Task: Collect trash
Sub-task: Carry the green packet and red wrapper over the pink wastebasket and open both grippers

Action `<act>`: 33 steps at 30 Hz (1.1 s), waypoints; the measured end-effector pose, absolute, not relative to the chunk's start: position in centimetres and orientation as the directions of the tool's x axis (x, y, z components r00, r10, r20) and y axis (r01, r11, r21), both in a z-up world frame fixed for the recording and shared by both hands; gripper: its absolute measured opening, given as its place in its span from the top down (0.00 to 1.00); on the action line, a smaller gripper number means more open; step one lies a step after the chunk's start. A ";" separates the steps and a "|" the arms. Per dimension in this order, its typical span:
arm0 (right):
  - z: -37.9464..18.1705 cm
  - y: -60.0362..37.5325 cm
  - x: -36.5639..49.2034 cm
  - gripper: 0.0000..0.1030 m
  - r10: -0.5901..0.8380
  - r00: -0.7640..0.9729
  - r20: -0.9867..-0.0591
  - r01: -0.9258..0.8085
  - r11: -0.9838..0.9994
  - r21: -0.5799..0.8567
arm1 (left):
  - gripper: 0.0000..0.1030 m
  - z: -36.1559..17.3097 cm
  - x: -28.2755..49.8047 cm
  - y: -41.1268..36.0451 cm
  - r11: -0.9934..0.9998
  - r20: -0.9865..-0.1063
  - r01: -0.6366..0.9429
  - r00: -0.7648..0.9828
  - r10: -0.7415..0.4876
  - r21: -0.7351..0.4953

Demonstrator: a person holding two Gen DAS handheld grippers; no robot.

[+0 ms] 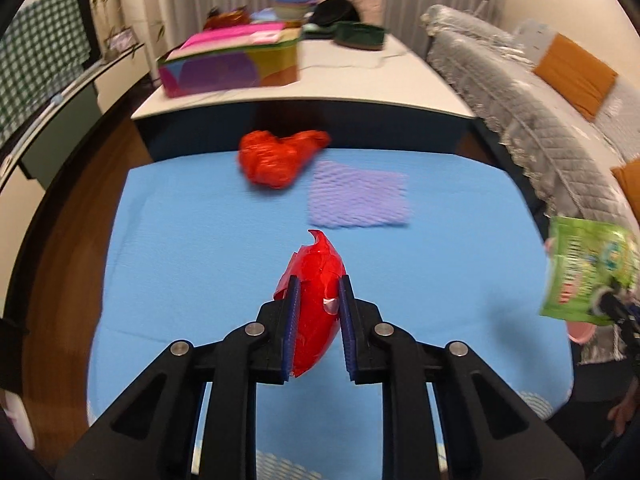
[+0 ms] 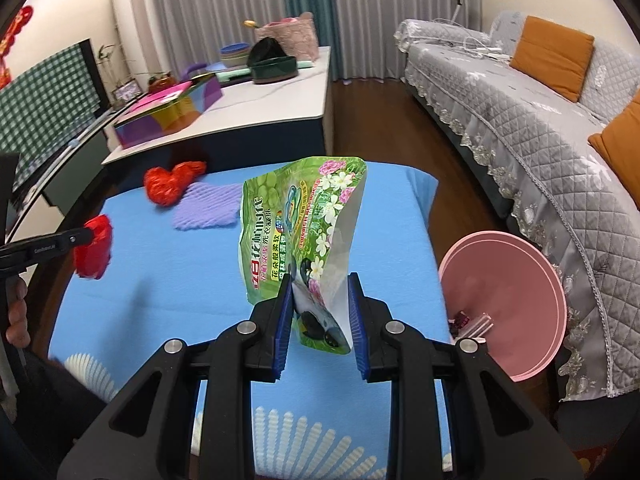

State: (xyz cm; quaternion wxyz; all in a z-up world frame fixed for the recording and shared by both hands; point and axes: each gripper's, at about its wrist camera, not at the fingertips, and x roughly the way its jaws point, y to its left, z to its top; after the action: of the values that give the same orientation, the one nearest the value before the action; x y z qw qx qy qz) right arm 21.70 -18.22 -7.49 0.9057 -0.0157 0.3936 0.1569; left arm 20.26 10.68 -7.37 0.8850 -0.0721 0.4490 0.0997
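Overhead, left tool (image 1: pixel 319 280) clamps red wrapper (image 1: pixel 316 300), right tool (image 2: pixel 320 280) pinches green pouch (image 2: pixel 296 224), both angled down.

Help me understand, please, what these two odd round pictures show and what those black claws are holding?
A person carries a hand-held gripper in each hand, each with a fisheye camera looking along its fingers. The left camera shows the left hand-held gripper pinching a red wrapper. The right camera shows the right hand-held gripper clamped on a green detergent pouch. Left on the blue cloth are a crumpled red bag and a purple foam net. A pink basin sits beside the table.
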 end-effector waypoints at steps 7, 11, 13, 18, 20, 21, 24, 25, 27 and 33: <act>-7.2 -18.9 19.4 0.74 0.273 0.649 -0.710 -0.313 0.947 0.077 | 0.82 -7.0 18.9 3.9 0.990 -0.810 -0.138 0.584 0.046 -0.043; -7.3 -20.9 19.3 0.74 0.243 0.661 -0.710 -0.267 0.960 0.080 | 0.82 -7.0 19.2 0.3 0.996 -0.813 -0.078 0.583 0.008 -0.046; -7.3 -21.9 19.4 0.74 0.230 0.665 -0.711 -0.242 0.966 0.087 | 0.82 -6.8 19.6 -1.5 0.998 -0.811 -0.043 0.585 -0.005 -0.038; -6.5 -25.5 19.7 0.74 0.180 0.680 -0.711 -0.160 0.983 0.095 | 0.82 -6.0 21.3 -6.3 0.998 -0.810 0.047 0.584 -0.053 -0.031; -5.5 -27.9 20.2 0.74 0.142 0.690 -0.710 -0.103 0.990 0.098 | 0.82 -5.2 22.3 -8.8 0.995 -0.804 0.093 0.588 -0.082 -0.033; -5.0 -29.1 20.4 0.74 0.121 0.696 -0.707 -0.075 0.992 0.097 | 0.82 -4.8 22.8 -9.9 0.993 -0.801 0.114 0.591 -0.097 -0.035; -4.1 -32.1 21.4 0.74 0.053 0.706 -0.707 -0.004 0.997 0.071 | 0.82 -3.6 24.6 -13.9 0.982 -0.785 0.184 0.602 -0.145 -0.040; -4.0 -33.0 21.8 0.74 0.031 0.704 -0.709 0.017 0.998 0.061 | 0.82 -3.2 25.5 -15.5 0.977 -0.781 0.211 0.603 -0.162 -0.040; -3.8 -35.0 22.9 0.74 0.000 0.702 -0.712 0.057 0.997 0.055 | 0.82 -2.9 26.7 -17.7 0.967 -0.780 0.250 0.596 -0.191 -0.045; -5.4 -40.2 25.5 0.74 -0.042 0.687 -0.725 0.174 0.979 0.108 | 0.82 -4.3 30.8 -24.0 0.942 -0.809 0.329 0.533 -0.248 -0.072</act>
State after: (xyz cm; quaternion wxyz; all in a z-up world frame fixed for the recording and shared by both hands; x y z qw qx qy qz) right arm 25.49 -40.21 -5.41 0.9147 0.0840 0.3910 -0.0590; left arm 30.84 -24.03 -4.31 0.8743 0.0444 0.4543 -0.1651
